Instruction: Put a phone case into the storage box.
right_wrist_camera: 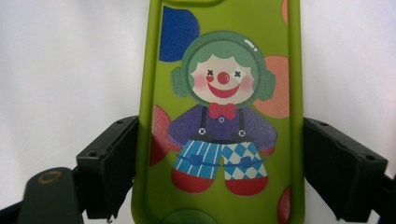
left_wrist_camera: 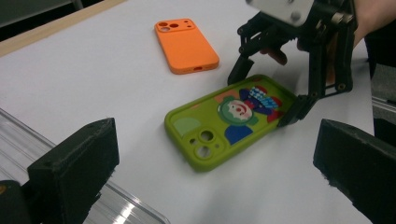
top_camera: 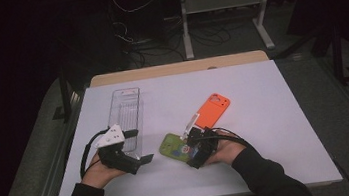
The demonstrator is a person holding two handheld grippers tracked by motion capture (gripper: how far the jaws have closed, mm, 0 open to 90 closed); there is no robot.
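Observation:
A green phone case (top_camera: 173, 146) printed with a clown lies flat on the white table, camera holes facing away from the right hand. My right gripper (top_camera: 192, 146) straddles its near end, and in the right gripper view the two black jaws touch both long edges of the case (right_wrist_camera: 219, 93). The left gripper view shows that gripper (left_wrist_camera: 264, 98) pinching the case (left_wrist_camera: 210, 135) across its width. My left gripper (top_camera: 139, 145) rests at the near end of a clear plastic tray (top_camera: 126, 109), its jaws (left_wrist_camera: 217, 140) wide apart with nothing between them.
An orange phone case (top_camera: 212, 109) lies face down just beyond the green one, also seen as the orange case (left_wrist_camera: 186, 44) in the left gripper view. The white table (top_camera: 268, 142) has bare room to the right. Table legs and cables stand on the dark floor behind.

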